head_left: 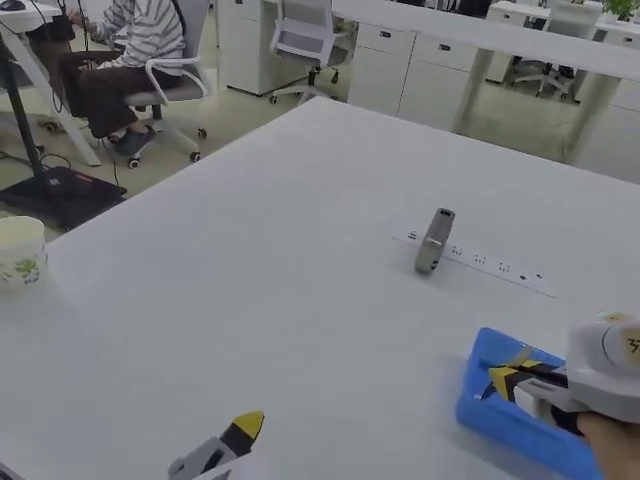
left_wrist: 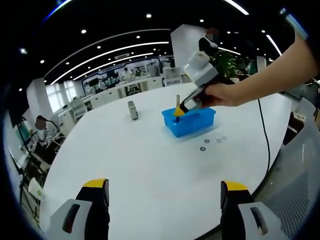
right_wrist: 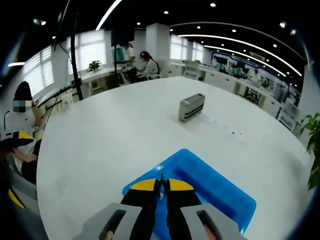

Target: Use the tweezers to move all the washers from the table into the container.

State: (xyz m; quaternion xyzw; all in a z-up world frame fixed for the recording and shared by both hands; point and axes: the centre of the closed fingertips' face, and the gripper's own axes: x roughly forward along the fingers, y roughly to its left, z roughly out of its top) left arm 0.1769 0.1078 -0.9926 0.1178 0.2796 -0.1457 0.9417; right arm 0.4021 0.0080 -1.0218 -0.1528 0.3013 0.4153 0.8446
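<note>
The white tabletop [head_left: 250, 280] carries little besides my work: a small grey metal box [head_left: 435, 240] stands upright at one end of a flat socket strip [head_left: 490, 265], well beyond the blue container [head_left: 495, 420], and a paper cup [head_left: 20, 250] sits far off by the left edge. Past the tabletop a person [head_left: 140, 40] sits in an office chair [head_left: 175, 85]. My right tool [right_wrist: 161, 185] is clamped on the tweezers [right_wrist: 161, 174], its yellow-tipped jaws pressed together around them. The tweezers run straight forward along the jaws, a thin metal sliver whose tips poke out just past the jaw ends and point down into the container. In the right gripper view the container's long axis runs slantwise, from under the jaws toward the lower right, and the grey box lies beyond it in line with the tweezers. The washers [left_wrist: 218, 140] lie on the tabletop, three small rings in a short row just beside the container's long side, outside it and apart from the tweezer tips, which hang over the container's inside. My left tool [left_wrist: 165, 192] hovers low, well apart from all this, its jaws spread wide with nothing between them.
</note>
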